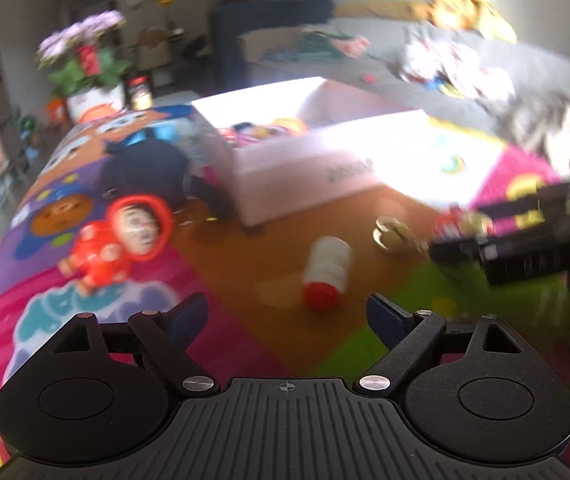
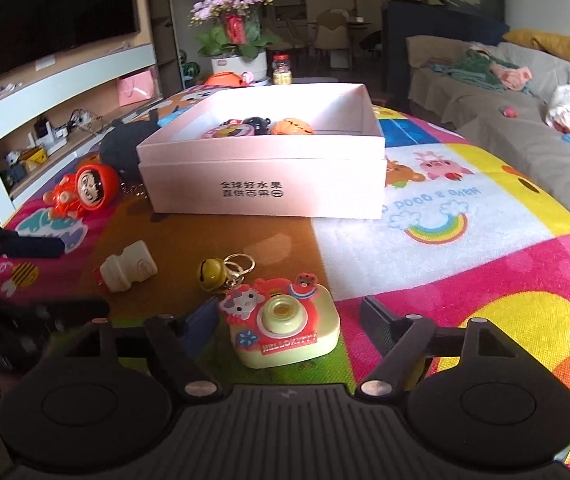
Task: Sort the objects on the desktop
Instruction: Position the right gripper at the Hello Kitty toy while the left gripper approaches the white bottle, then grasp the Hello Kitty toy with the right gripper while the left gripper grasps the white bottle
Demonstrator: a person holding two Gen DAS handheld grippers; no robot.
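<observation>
A pink box (image 2: 263,188) with several toys inside stands on the colourful mat; it also shows in the left wrist view (image 1: 305,168). My right gripper (image 2: 289,326) is open, its fingers either side of a toy camera (image 2: 285,326) with a gold bell (image 2: 213,274) on its keyring. My left gripper (image 1: 287,316) is open and empty, just before a small white bottle with a red cap (image 1: 327,274), also in the right wrist view (image 2: 127,266). A red doll (image 1: 121,236) lies to the left, and shows in the right wrist view (image 2: 83,192).
A dark round plush (image 1: 145,168) lies left of the box. The right gripper's fingers (image 1: 505,240) reach in from the right in the left wrist view. A flower pot (image 2: 237,40) stands behind the mat, a sofa (image 2: 505,96) to the right, a TV shelf to the left.
</observation>
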